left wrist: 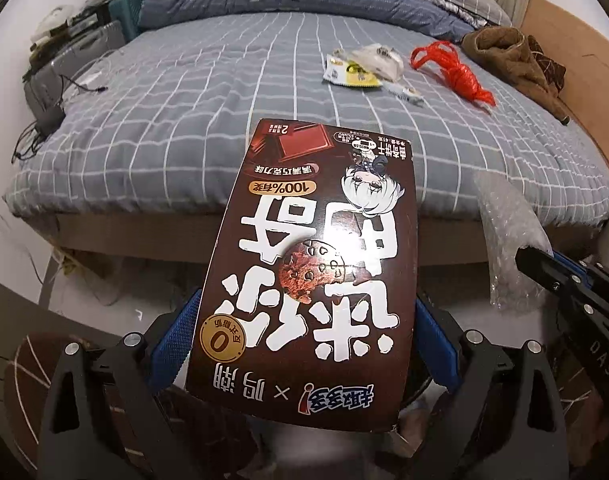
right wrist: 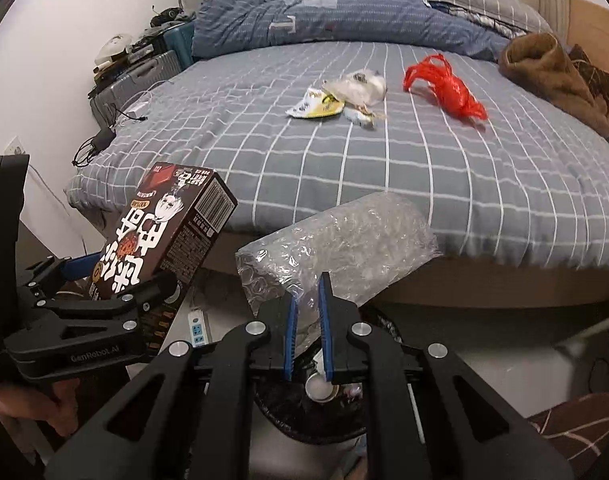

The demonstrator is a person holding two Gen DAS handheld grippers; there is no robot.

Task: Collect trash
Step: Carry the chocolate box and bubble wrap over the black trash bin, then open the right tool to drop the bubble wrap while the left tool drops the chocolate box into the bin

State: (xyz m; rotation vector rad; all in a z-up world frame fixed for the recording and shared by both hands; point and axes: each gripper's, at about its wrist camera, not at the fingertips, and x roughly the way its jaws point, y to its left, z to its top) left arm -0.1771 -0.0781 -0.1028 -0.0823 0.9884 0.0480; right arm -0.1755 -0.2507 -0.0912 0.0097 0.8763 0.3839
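Your brown cookie box (left wrist: 308,276) tilts upside down in the left clamp; crumpled bubble wrap (right wrist: 336,240) hangs pinched in the right. Snack wrappers (right wrist: 340,96) and a red bag (right wrist: 444,84) lie on the bed.

I am looking into a home bedroom: beyond my fingers lies a bed (right wrist: 384,168) in grey checked sheets, a rumpled blue duvet (right wrist: 324,20) at its far end.

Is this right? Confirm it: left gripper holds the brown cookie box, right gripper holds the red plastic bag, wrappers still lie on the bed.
One thing is wrong. The right gripper holds the bubble wrap, as the right wrist view shows; the red plastic bag lies on the bed. The left gripper does hold the cookie box, and the wrappers lie on the bed.
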